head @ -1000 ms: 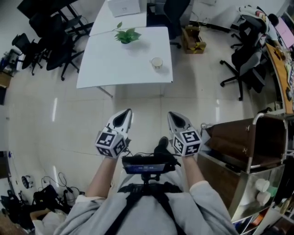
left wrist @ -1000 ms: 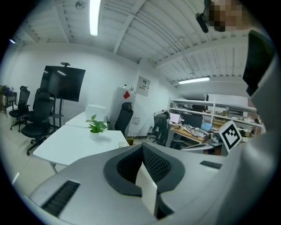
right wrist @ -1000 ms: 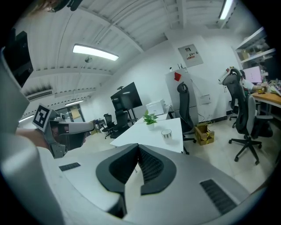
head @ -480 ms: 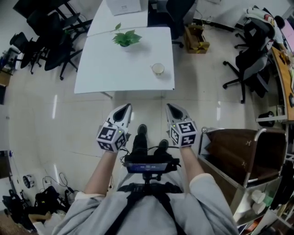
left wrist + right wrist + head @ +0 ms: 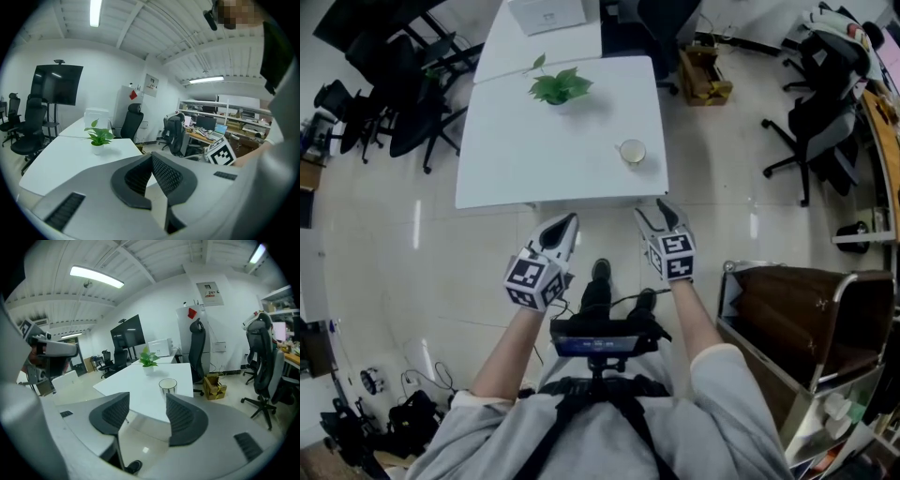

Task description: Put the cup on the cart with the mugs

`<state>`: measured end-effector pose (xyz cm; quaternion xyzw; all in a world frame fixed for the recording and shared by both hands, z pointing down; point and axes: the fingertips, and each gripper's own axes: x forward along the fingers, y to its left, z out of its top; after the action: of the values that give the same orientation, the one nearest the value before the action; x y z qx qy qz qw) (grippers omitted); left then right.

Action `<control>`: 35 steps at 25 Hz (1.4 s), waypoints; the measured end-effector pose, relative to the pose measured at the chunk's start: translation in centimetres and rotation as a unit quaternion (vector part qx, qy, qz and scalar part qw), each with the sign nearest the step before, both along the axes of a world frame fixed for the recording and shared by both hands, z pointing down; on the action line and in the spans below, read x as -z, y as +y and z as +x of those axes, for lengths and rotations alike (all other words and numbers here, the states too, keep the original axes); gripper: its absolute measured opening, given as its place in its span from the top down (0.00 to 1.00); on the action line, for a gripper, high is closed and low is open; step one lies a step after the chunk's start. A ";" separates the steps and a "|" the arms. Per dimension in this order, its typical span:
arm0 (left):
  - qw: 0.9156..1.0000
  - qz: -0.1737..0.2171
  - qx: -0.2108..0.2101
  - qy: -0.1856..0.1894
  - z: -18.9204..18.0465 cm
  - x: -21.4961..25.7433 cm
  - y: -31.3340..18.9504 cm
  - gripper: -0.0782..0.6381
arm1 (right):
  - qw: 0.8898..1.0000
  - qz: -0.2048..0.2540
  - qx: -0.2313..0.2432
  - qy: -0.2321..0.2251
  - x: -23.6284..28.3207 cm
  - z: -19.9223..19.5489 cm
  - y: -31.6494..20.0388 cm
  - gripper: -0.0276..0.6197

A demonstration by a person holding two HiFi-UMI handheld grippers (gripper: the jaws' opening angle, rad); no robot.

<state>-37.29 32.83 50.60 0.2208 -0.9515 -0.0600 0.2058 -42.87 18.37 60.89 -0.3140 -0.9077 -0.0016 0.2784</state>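
Observation:
The cup (image 5: 632, 151), white with a dark rim, stands near the front right corner of the white table (image 5: 534, 150). In the right gripper view the cup (image 5: 168, 385) shows just beyond the right finger. My right gripper (image 5: 659, 217) hovers short of the table edge, a little below the cup. Its jaws (image 5: 146, 409) are opening and nothing is between them. My left gripper (image 5: 562, 229) is level with it to the left, its pads (image 5: 164, 174) closed together on nothing. The brown cart (image 5: 787, 314) stands at the lower right.
A potted plant (image 5: 558, 85) sits at the table's far side, and a white box (image 5: 547, 13) is on the table behind. Black office chairs (image 5: 821, 122) stand right and left. A cardboard box (image 5: 703, 77) lies on the floor. My shoes (image 5: 600, 281) are on pale tile.
The table and cup have come nearer as the person stepped forward. The right gripper's jaws have parted. The cart has slid toward the lower right of the head view.

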 end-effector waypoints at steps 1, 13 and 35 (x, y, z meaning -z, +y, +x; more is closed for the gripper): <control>1.000 0.001 0.000 0.001 -0.4 -0.1 0.2 0.89 | 1.000 0.003 0.002 -0.001 -1.1 -0.9 0.2 0.55; 1.000 -0.001 -0.014 0.020 -5.0 -2.2 2.1 0.89 | 0.999 0.041 -0.007 -0.029 -8.3 -10.2 3.0 0.24; 0.997 -0.007 -0.045 0.061 -9.3 -8.4 1.4 0.89 | 0.998 -0.001 -0.019 -0.060 -14.1 -19.2 6.6 0.20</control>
<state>-46.55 34.23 58.98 0.2578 -0.9266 -0.0579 0.2677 -62.07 25.00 74.97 -0.2963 -0.9285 -0.0146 0.2236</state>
